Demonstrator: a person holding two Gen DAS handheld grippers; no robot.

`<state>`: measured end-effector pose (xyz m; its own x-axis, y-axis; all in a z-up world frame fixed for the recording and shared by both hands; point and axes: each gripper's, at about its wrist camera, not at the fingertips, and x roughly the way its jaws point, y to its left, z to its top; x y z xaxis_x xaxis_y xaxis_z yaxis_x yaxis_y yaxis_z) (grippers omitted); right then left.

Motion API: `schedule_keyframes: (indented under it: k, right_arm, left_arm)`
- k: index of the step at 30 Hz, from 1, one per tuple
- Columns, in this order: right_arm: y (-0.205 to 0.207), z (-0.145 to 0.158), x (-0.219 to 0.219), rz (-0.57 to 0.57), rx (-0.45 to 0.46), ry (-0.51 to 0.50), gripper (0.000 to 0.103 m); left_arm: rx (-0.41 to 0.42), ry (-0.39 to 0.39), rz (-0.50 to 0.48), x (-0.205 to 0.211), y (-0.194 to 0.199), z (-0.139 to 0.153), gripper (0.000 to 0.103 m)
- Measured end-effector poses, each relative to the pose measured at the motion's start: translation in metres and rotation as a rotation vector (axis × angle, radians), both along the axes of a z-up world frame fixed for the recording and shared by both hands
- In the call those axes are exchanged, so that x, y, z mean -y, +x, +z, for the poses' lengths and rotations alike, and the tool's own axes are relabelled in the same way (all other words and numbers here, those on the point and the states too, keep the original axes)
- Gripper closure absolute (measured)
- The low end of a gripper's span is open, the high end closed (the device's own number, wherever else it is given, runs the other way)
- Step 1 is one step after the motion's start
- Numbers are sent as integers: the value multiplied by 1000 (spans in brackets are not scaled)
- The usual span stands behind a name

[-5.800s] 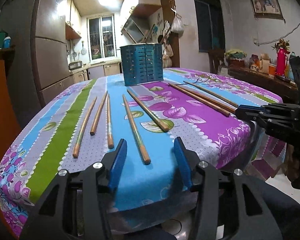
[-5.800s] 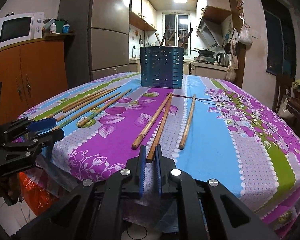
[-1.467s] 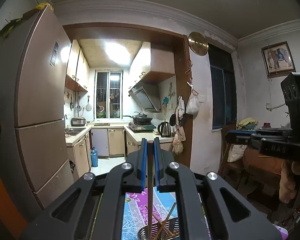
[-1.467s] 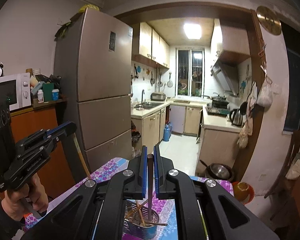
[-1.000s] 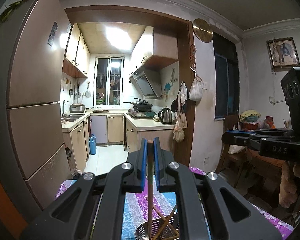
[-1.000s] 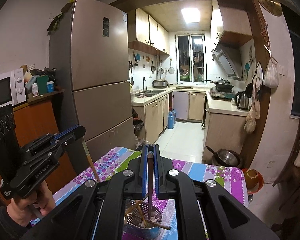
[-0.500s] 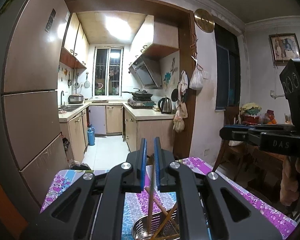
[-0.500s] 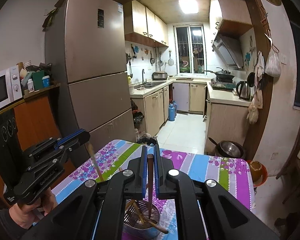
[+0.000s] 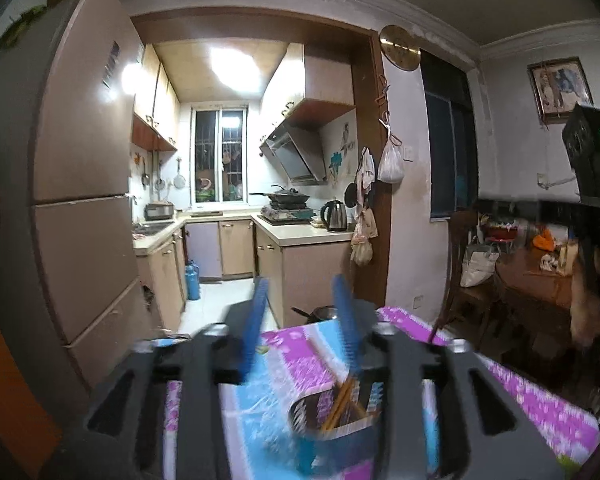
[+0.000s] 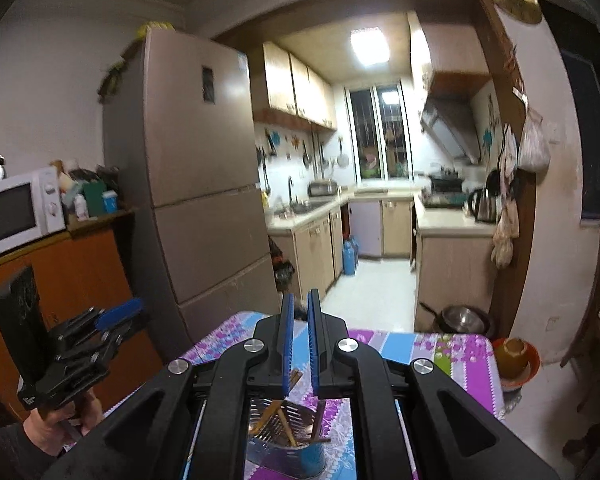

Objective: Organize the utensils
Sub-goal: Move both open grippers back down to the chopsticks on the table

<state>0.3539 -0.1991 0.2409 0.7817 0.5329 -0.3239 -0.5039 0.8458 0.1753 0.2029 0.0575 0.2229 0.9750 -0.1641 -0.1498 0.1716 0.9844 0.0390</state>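
Note:
The blue slotted utensil holder point(image 9: 336, 436) stands on the flowered tablecloth below me, with several wooden chopsticks point(image 9: 342, 400) leaning inside it. It also shows in the right wrist view point(image 10: 286, 440), with chopsticks point(image 10: 278, 412) crossed in it. My left gripper point(image 9: 300, 320) is open and empty above and a little left of the holder, blurred by motion. My right gripper point(image 10: 298, 320) hangs above the holder with its jaws slightly apart and nothing between them. The left gripper also shows in the right wrist view point(image 10: 116, 316), at the left.
The table point(image 10: 440, 352) with its purple, blue and green cloth lies below. A tall fridge point(image 10: 196, 184) and a microwave point(image 10: 16, 212) stand at the left. The kitchen point(image 9: 228, 208) lies ahead. A chair and a cluttered side table point(image 9: 536, 272) are at the right.
Both grippers have let go of their chopsticks, which now rest in the holder. The left jaws have swung wide open; the right jaws have parted slightly. Both views have tilted upward.

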Motion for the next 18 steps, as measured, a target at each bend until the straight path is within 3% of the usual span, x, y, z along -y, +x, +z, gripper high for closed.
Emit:
schedule_keyframes:
  k: [4,7,12,14,18]
  right_arm:
    - [-62,3,31,-17,83,22,74]
    - [-104,-14,49,-31,100,25,71]
    - [-180,-91,65,-68,31,-10,71]
    - [-204,-123,63,-78,-18,-26,71]
    - [-250,-182,58,-114,-119,-42,71]
  left_arm:
    - [-18,52,3,-17,-68,-30,53]
    - [-89,57,18,-36,-115,-70,53]
    - [-257,22,80,-66,-166,-154,53]
    - [-311,-19,82,-74,-176,-177,53]
    - [-354,-5,96,-74,-191,-210,53]
